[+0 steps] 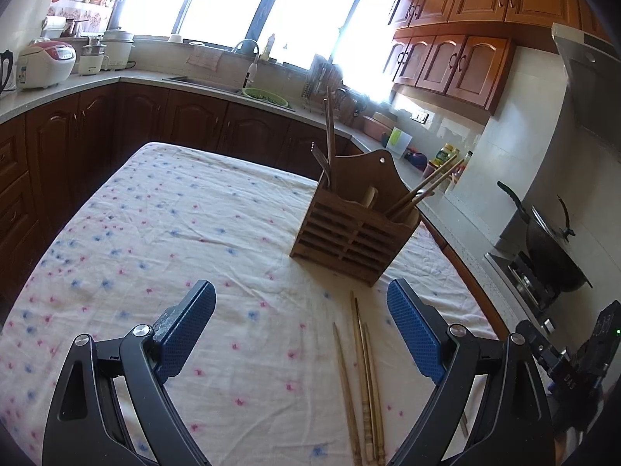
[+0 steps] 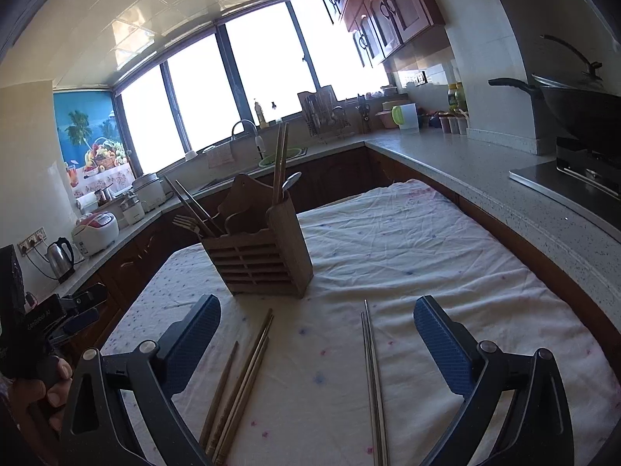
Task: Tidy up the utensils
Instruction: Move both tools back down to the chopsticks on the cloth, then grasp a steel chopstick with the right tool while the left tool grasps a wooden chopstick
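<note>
Both grippers are hovering wide open: wooden chopsticks (image 1: 363, 380) are lying between the left gripper's (image 1: 300, 330) jaws, metal chopsticks (image 2: 373, 380) between the right gripper's (image 2: 316, 343), the holder (image 2: 260, 252) standing beyond.

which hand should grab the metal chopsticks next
Right. The metal chopsticks lie between the open right gripper; the open left gripper frames the wooden chopsticks.
</note>
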The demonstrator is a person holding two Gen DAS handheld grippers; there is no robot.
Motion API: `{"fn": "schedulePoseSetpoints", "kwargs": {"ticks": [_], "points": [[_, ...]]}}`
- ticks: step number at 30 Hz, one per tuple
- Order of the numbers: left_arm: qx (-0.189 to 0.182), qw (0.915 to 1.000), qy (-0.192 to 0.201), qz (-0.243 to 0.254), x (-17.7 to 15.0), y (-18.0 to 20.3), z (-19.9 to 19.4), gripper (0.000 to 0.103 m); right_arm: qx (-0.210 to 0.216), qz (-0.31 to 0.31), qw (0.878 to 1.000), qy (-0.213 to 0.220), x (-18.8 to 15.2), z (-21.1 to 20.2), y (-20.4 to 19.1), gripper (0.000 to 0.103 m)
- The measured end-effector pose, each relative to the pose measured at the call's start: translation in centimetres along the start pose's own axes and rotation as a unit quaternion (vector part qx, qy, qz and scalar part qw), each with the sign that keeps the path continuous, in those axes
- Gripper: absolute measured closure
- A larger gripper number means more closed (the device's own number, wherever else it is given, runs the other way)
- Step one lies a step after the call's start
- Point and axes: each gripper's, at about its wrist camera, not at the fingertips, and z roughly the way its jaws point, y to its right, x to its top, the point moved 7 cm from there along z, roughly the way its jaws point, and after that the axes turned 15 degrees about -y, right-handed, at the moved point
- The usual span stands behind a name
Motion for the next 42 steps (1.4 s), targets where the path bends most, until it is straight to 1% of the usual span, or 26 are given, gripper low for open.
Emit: {"fn": "schedulePoseSetpoints", "kwargs": {"ticks": [10, 17, 20, 22, 23, 25, 28, 30, 31, 33, 34, 35, 38, 42], "points": [[0.017, 0.9985, -0.051, -0.01, -4.0, -0.7, 1.8, 0.011, -0.006, 0.012, 1.0, -0.025, -2.6, 0.2, 1.3, 0.002], [0.031, 0.9965, -0.077, -0.004, -4.7, -0.5, 3.1, 0.011, -0.008, -0.002, 0.999, -0.049, -3.3, 1.4, 1.3, 0.004], [0.034, 0.9956, -0.088, 0.001, -4.8, -0.2, 3.7, 0.011, -0.009, -0.004, 0.998, -0.064, -3.6, 2.1, 1.5, 0.015], [0.034, 0.9943, -0.101, 0.005, -4.9, 0.1, 4.4, 0.011, -0.008, -0.002, 0.997, -0.079, -3.8, 2.8, 1.6, 0.032], [0.033, 0.9935, -0.108, 0.007, -5.0, 0.3, 4.8, 0.012, -0.007, 0.0, 0.996, -0.087, -3.9, 3.1, 1.8, 0.035], [0.029, 0.9923, -0.119, 0.014, -5.1, 0.7, 5.4, 0.017, -0.006, 0.002, 0.995, -0.1, -4.0, 3.7, 1.9, 0.05], [0.027, 0.9894, -0.14, 0.028, -5.2, 1.6, 6.7, 0.026, -0.004, 0.0, 0.993, -0.12, -4.2, 4.6, 2.0, 0.063], [0.025, 0.9873, -0.153, 0.033, -5.3, 2.0, 7.6, 0.035, -0.005, -0.003, 0.991, -0.131, -4.2, 5.2, 2.0, 0.068], [0.024, 0.9863, -0.159, 0.036, -5.4, 2.2, 7.9, 0.036, -0.004, -0.004, 0.991, -0.136, -4.1, 5.6, 1.9, 0.072], [0.025, 0.9842, -0.171, 0.04, -5.4, 2.5, 8.8, 0.037, -0.001, -0.006, 0.989, -0.148, -4.1, 6.3, 2.0, 0.075], [0.025, 0.9831, -0.177, 0.042, -5.4, 2.6, 9.2, 0.039, -0.002, -0.007, 0.988, -0.154, -4.1, 6.7, 2.0, 0.076], [0.024, 0.982, -0.182, 0.043, -5.4, 2.7, 9.6, 0.043, -0.003, -0.008, 0.987, -0.16, -4.1, 7.0, 2.1, 0.076], [0.025, 0.9799, -0.192, 0.047, -5.0, 3.2, 10.8, 0.045, -0.007, -0.011, 0.984, -0.176, -4.1, 8.1, 2.3, 0.077], [0.02, 0.9792, -0.195, 0.053, -3.8, 4.0, 12.0, 0.046, -0.013, -0.013, 0.981, -0.193, -3.8, 9.4, 2.9, 0.078]]}}
